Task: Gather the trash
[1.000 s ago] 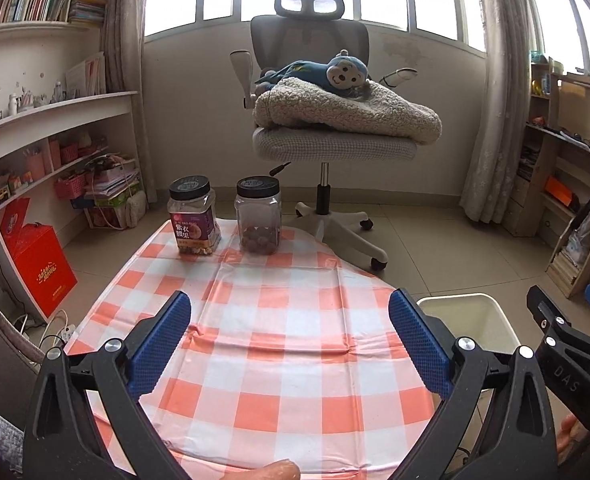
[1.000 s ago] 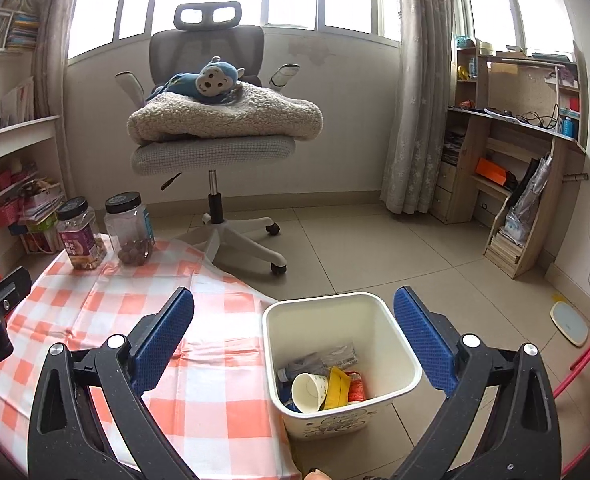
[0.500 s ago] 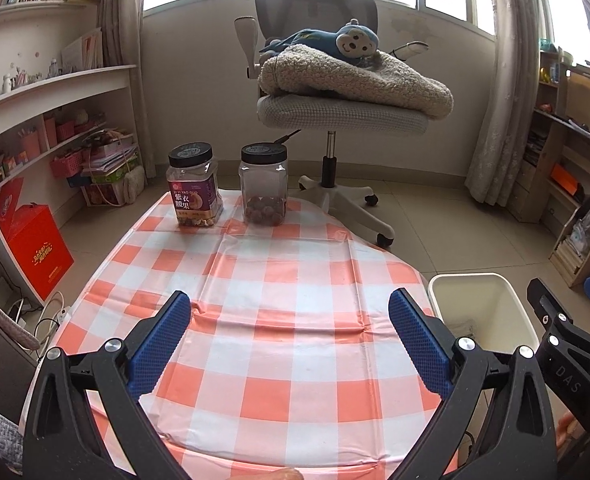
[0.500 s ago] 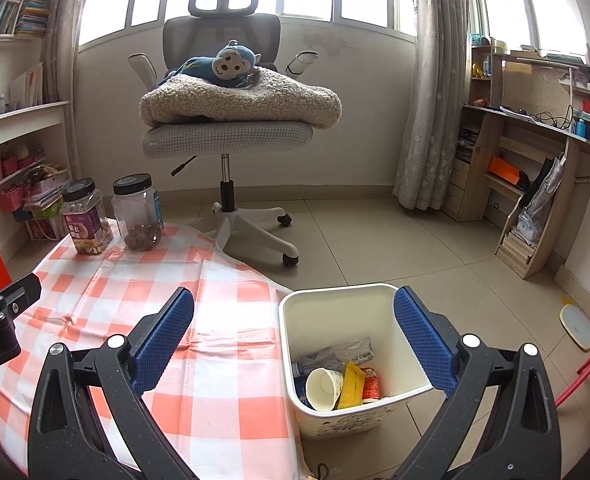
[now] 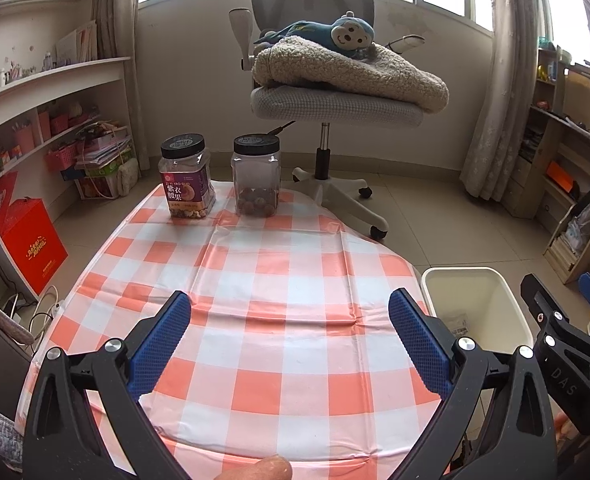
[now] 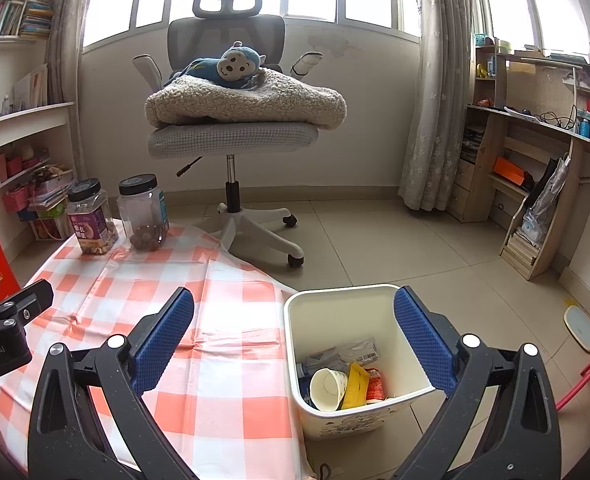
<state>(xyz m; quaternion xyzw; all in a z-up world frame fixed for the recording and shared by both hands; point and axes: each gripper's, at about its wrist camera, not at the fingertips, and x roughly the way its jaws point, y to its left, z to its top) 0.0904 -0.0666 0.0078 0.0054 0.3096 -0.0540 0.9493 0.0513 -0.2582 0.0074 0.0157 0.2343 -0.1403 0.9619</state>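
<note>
A white trash bin [image 6: 379, 302] stands on the floor right of the low table; it also shows in the left wrist view [image 5: 491, 276]. Inside lie a paper cup [image 6: 327, 390], a yellow wrapper [image 6: 355, 384], a red wrapper [image 6: 375, 386] and a crumpled clear wrapper [image 6: 343, 354]. My left gripper [image 5: 289, 344] is open and empty above the orange-checked tablecloth [image 5: 279, 280]. My right gripper [image 6: 295, 340] is open and empty above the bin's left edge. No loose trash shows on the cloth.
Two black-lidded jars, one purple-labelled [image 5: 185, 178] and one clear [image 5: 256, 176], stand at the cloth's far edge. A grey office chair [image 5: 327, 104] with a blanket and a toy monkey is behind. Shelves line the left wall, a wooden desk the right. A red box [image 5: 31, 240] sits on the floor.
Both grippers have drawn back and tilted slightly, so the table and bin look a little farther away. Both jaws stay wide open and empty.
</note>
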